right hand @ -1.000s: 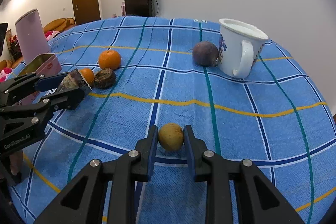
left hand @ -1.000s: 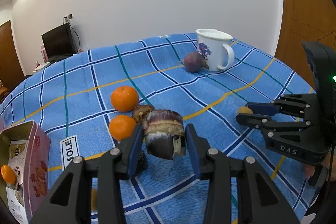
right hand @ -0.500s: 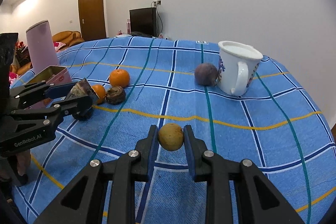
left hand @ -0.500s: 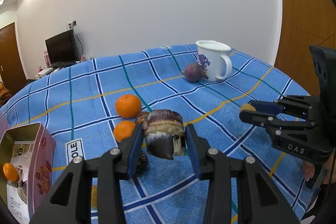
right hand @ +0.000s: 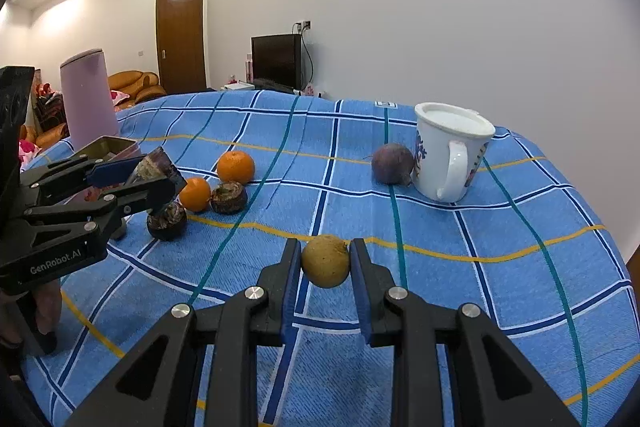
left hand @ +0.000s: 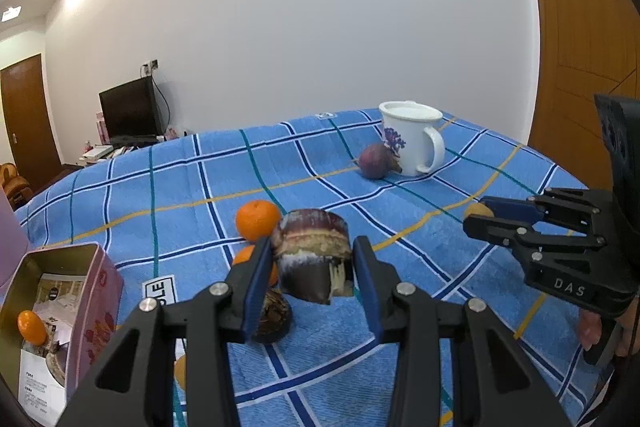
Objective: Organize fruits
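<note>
My left gripper (left hand: 310,267) is shut on a dark purple cut fruit piece (left hand: 312,259), held above the blue checked cloth (left hand: 180,187). It shows again at the left of the right wrist view, the left gripper (right hand: 158,173) with that piece (right hand: 158,163). My right gripper (right hand: 325,261) is shut on a small yellow-brown round fruit (right hand: 325,261), lifted off the cloth. Two oranges (right hand: 235,167) (right hand: 195,193) and two dark mangosteen-like fruits (right hand: 229,197) (right hand: 166,221) lie between the grippers. A purple round fruit (right hand: 392,163) rests against a white mug (right hand: 450,151).
An open pink tin (left hand: 96,291) with a small orange fruit (left hand: 31,327) inside stands at the left. A tall pink cylinder (right hand: 88,99) rises behind it. A label patch (left hand: 160,291) is sewn on the cloth. A television (right hand: 276,61) and a door (right hand: 180,41) are beyond the table.
Both grippers have tipped upward, so more wall shows and the table sits lower in view. The right gripper has risen a little with its fruit. Both grips are unchanged.
</note>
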`<state>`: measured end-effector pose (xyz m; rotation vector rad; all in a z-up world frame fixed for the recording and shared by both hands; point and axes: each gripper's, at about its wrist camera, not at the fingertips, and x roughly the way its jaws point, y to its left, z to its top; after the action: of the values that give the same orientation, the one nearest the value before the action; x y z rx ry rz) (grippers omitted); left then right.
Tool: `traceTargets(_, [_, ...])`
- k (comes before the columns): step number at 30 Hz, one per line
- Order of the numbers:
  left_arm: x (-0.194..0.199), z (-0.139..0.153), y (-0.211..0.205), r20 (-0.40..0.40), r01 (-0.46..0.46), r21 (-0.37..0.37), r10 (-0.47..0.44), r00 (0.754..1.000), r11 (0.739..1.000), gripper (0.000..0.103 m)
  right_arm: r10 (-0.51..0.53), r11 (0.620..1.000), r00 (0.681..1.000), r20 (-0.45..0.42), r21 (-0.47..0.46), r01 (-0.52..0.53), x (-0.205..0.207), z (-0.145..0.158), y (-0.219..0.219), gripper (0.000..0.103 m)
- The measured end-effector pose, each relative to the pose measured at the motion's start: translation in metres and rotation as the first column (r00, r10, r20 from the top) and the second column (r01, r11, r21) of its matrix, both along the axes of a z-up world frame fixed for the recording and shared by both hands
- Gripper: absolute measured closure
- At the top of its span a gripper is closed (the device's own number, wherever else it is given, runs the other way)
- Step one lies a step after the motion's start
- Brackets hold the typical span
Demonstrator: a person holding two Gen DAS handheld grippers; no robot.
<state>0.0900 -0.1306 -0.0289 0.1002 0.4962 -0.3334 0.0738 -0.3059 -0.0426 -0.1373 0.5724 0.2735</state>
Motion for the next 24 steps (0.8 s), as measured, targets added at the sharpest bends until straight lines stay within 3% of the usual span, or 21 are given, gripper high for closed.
traceTargets(24, [-0.016,0.006,0.005,0.085,-0.030,-0.018,0.032,0.996,0.999,0.061,0.008,1.000,0.994,0.113,0.019,-0.010,-0.019,0.010,-0.001,0.077])
